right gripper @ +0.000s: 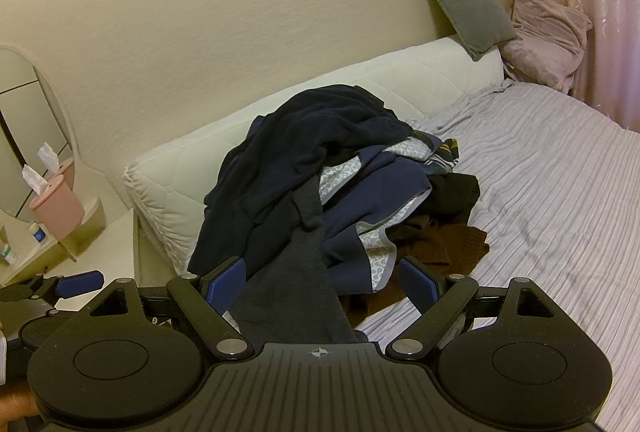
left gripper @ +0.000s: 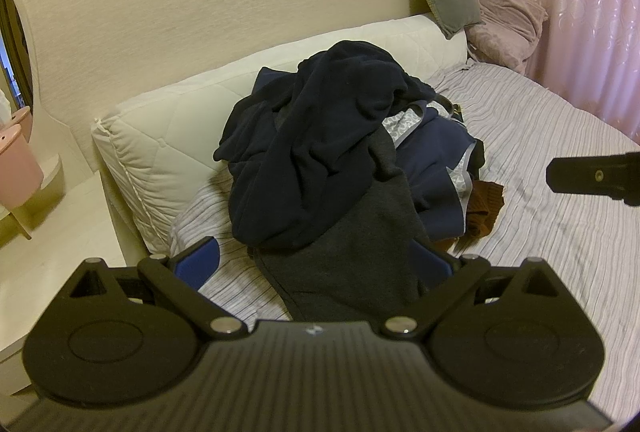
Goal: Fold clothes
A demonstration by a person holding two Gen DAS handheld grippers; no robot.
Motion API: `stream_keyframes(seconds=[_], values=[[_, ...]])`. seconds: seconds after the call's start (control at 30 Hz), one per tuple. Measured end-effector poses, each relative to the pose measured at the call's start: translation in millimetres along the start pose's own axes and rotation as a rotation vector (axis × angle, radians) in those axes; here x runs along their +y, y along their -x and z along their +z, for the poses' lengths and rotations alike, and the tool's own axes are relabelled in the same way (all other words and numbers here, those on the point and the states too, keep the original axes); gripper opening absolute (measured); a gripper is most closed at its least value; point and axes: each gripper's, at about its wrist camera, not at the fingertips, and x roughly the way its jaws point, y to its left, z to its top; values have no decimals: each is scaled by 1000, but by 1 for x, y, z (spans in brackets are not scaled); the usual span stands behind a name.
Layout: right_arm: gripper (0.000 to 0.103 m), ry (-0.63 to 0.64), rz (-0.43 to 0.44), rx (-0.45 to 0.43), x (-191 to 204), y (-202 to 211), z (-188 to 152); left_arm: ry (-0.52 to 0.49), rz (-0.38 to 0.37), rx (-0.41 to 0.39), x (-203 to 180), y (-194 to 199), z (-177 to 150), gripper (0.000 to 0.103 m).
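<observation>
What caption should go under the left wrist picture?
Open left gripper around a dark grey garment trailing from a heap of dark clothes on a striped bed.

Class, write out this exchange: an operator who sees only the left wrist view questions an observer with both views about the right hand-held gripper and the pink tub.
Operator: Is the right hand-held gripper open?
Observer: Yes. The right hand-held gripper is open, with the grey garment lying between its fingers.
Operator: Is anything in the pink tub?
Observer: Yes. The white tissues stick out of the top of the pink tub.
</observation>
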Motion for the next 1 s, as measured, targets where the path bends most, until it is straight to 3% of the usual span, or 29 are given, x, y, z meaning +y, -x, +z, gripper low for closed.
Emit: stream_keyframes(seconds=[0.3, 0.67, 1.0], values=[[86, 11, 1, 12, -10, 4, -1, 7, 22, 23, -11, -2, 1, 100], [86, 12, 12, 11, -49, 12, 4, 5, 52, 40, -43, 2, -1, 100], [86, 3, 37, 27, -68, 0, 7, -82, 67, 57, -43, -5, -2, 99]])
